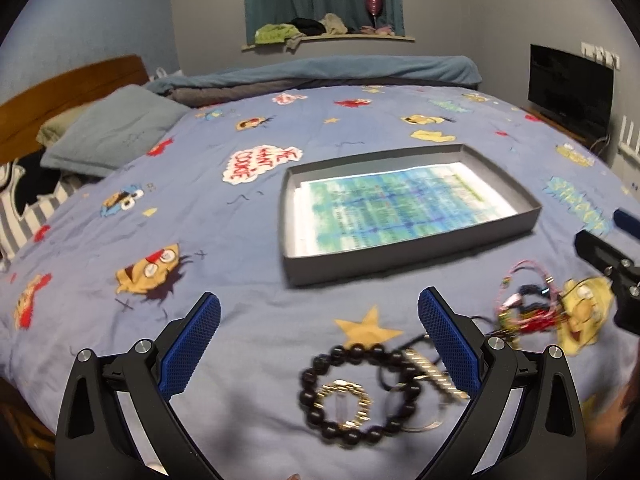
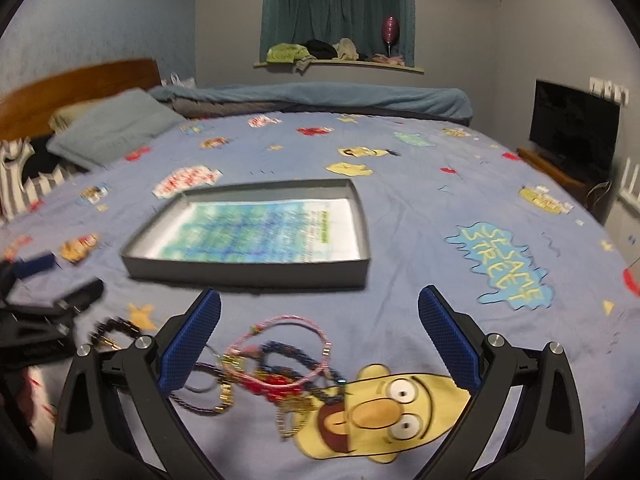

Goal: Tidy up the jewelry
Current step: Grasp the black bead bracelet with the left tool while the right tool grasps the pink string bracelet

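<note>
Grey tray point(image 1: 408, 258) lies beyond black bead bracelet point(image 1: 320, 364) and tangled bracelets point(image 2: 276, 364).

Glossy black bead bracelet point(image 1: 357, 392), cloth bedspread point(image 1: 240, 240)

A periwinkle-blue bedspread point(image 1: 248, 240) printed with yellow, red and blue cartoon characters and yellow stars. On it, a grey tray point(image 1: 400, 258) lined with blue-and-green patterned paper point(image 1: 396, 208). A black beaded bracelet point(image 1: 320, 364) rings a gold chain bracelet point(image 1: 344, 388). A tangle of pink, red, navy and gold bracelets point(image 2: 276, 368). Blue textured pads on black gripper fingers point(image 1: 192, 344).
</note>
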Demonstrator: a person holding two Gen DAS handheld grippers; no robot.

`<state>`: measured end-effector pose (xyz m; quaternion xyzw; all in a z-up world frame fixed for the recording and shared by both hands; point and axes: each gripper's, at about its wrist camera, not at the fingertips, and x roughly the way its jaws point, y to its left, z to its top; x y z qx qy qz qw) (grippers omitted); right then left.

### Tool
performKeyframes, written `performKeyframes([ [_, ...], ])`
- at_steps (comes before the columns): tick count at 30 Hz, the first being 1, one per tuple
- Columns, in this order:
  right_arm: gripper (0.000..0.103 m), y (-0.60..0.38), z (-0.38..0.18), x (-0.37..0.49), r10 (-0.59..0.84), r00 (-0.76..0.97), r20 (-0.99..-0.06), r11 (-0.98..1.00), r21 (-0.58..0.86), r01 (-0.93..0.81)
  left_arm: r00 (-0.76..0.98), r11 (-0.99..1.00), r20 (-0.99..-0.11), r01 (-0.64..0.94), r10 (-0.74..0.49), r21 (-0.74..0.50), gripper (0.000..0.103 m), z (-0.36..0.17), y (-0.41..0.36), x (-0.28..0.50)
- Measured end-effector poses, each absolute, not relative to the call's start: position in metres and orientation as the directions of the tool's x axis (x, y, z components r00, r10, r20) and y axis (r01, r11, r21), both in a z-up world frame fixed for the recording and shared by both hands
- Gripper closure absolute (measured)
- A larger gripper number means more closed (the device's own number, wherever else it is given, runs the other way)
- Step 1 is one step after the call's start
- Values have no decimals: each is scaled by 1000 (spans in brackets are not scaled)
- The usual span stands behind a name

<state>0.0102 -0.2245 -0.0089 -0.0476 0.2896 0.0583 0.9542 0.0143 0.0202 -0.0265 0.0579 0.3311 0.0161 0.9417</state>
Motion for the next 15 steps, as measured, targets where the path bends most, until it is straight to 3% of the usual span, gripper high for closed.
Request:
performKeyframes([
  [4, 5, -225, -25, 17, 84, 801, -592, 981, -92, -171, 774, 986, -632, 70, 41, 150, 5, -42, 25, 18],
  [6, 5, -227, -35, 22, 67, 780, -622, 977, -118, -178, 742, 989, -670, 111, -15, 101, 5, -51, 32, 21],
  [15, 6, -255, -49, 28, 179, 714, -677, 974, 17, -228, 710, 981, -700, 178, -75, 75, 6, -68, 46, 18],
])
